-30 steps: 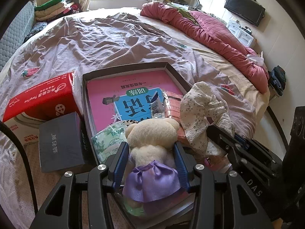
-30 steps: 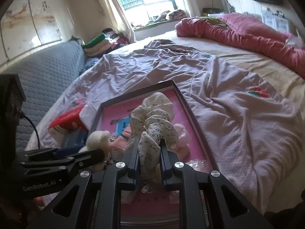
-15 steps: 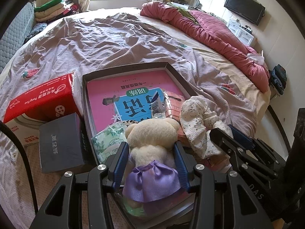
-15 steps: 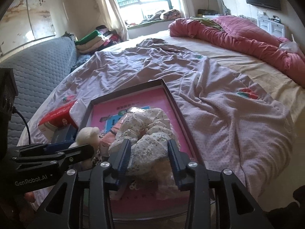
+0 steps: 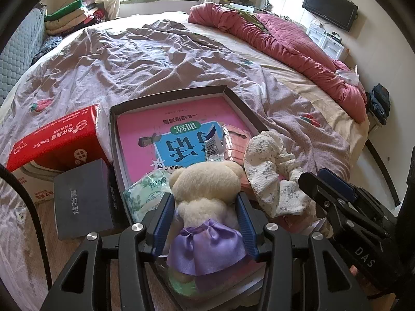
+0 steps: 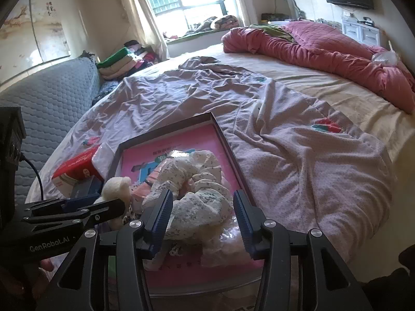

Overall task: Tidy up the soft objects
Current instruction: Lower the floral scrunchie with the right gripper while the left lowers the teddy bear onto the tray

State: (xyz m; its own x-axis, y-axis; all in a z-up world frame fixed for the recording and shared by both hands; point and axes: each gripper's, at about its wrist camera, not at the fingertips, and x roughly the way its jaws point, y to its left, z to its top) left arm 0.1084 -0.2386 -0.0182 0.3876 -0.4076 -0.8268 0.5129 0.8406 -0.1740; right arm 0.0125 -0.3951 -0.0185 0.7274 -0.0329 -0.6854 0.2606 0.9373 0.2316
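Note:
My left gripper (image 5: 203, 207) is shut on a cream plush bear (image 5: 207, 181) in a purple skirt and holds it over the near end of a dark shallow tray (image 5: 166, 96). The bear also shows in the right wrist view (image 6: 115, 189). A white floral scrunchie (image 6: 192, 197) lies in the tray on a pink book (image 5: 145, 124). My right gripper (image 6: 201, 204) is open, its jaws wide on either side of the scrunchie. The scrunchie also shows in the left wrist view (image 5: 272, 165).
A red tissue box (image 5: 54, 140) and a dark grey box (image 5: 83, 197) sit left of the tray. A green packet (image 5: 145, 191) lies in the tray. A wrinkled lilac sheet (image 5: 129, 57) covers the bed, with a red quilt (image 5: 285, 44) at the far right.
My right gripper has opened and let go of the scrunchie, which has dropped and spread out in the tray. My left gripper has kept still on the bear.

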